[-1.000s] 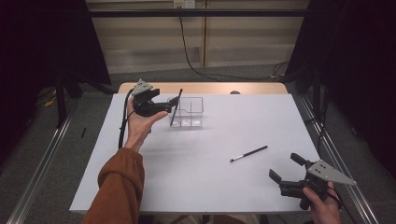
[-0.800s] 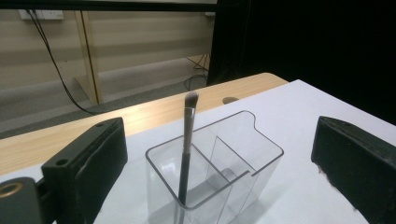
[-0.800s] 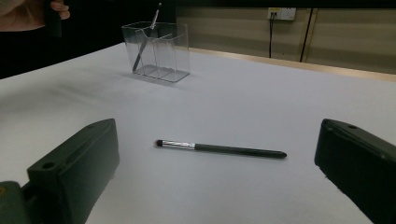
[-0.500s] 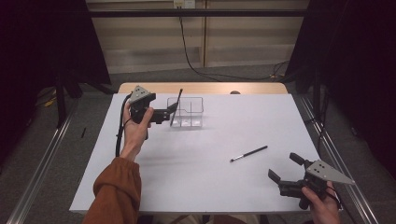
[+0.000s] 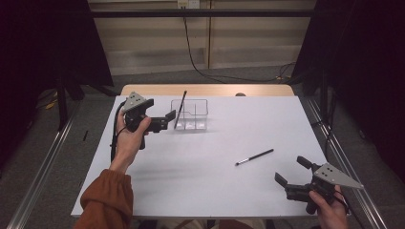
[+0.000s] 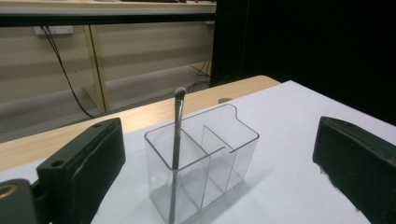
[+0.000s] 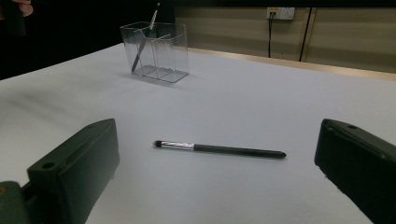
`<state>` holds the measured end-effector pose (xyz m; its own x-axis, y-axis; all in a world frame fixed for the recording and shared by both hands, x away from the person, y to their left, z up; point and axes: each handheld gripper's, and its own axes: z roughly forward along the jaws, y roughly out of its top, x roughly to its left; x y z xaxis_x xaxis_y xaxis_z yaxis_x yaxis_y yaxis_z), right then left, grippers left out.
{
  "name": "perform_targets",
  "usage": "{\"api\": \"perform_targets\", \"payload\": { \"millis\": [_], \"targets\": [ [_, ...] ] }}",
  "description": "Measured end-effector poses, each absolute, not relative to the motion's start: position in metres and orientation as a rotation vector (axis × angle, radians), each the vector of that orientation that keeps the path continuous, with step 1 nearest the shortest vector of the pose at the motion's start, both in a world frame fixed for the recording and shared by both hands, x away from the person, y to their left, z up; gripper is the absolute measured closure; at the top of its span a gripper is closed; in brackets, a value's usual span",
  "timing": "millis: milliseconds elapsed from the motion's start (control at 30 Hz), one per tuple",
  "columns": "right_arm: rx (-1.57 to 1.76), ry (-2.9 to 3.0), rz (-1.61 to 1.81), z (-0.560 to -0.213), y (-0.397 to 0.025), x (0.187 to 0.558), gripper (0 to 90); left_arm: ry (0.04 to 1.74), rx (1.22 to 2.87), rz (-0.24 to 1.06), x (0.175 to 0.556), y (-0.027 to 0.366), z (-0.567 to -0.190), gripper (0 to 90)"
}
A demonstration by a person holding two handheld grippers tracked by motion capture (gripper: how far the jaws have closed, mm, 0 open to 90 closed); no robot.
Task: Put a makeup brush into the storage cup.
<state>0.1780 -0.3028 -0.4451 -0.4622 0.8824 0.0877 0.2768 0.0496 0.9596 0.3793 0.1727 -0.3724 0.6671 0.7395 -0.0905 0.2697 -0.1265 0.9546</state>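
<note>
left gripper (image 5: pixel 167 119) backed off left, jaws wide, empty; thin grey makeup brush (image 5: pixel 181 109) leans in clear plastic organiser (image 5: pixel 191 115). right gripper (image 5: pixel 291 171) wide near black brush (image 5: pixel 254 157). risk: brush rolls away on a skewed grab.

I've let go of the slim brush (image 5: pixel 180 109), now leaning alone in the clear organiser (image 5: pixel 190 115), and drawn my left gripper (image 5: pixel 165 120) back, its jaws apart
</note>
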Motion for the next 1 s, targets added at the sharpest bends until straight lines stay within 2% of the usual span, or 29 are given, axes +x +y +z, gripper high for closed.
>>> {"api": "perform_targets", "payload": {
  "millis": [633,1000],
  "targets": [
    [1.153,1.797,1.418,-0.445,-0.302,0.176,0.0,0.835,1.66,0.549,0.334,0.198,-0.38,2.9],
    [1.154,1.794,1.411,-0.445,-0.302,0.176,0.0,0.893,1.663,0.525,0.302,0.219,-0.396,2.7]
  ]
}}
